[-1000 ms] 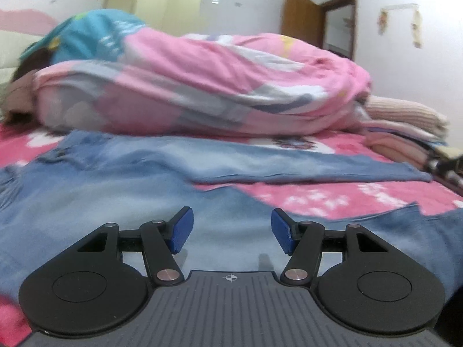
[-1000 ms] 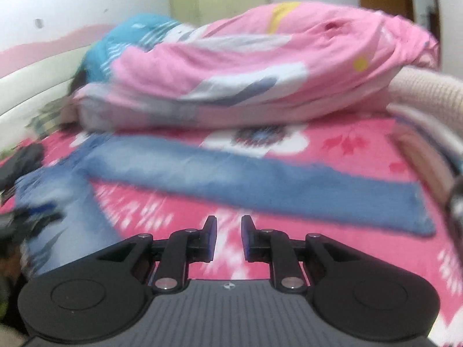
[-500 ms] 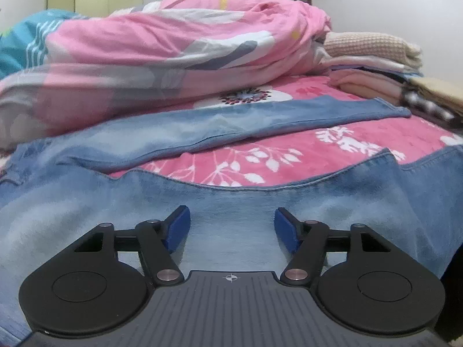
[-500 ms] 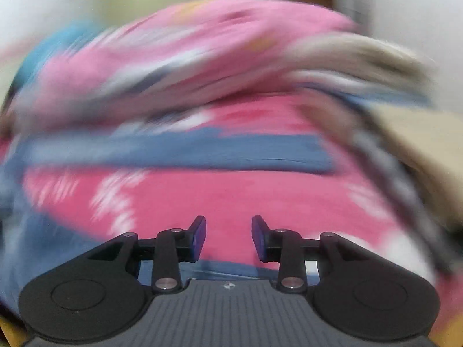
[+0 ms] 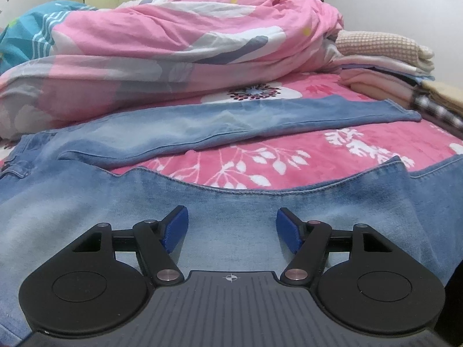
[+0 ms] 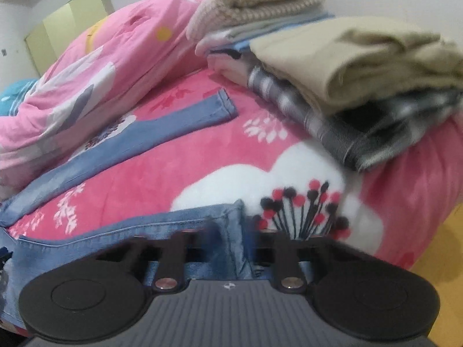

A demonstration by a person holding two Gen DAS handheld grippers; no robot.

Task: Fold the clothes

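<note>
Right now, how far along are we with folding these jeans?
Done: other clothes sit folded in a stack at the bed's far side. In hand: the right gripper has just closed on the near leg's hem of the jeans; the left gripper sits open over that same leg, gripping nothing. Left: the jeans lie spread, legs apart on the pink blanket, no fold made yet.

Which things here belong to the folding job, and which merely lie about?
Job in hand:
- faded blue denim jeans
- left claw, open over them
- right claw, shut on their hem

Lying about:
- crumpled pink floral duvet
- stack of folded clothes
- pink flowered bedspread
</note>
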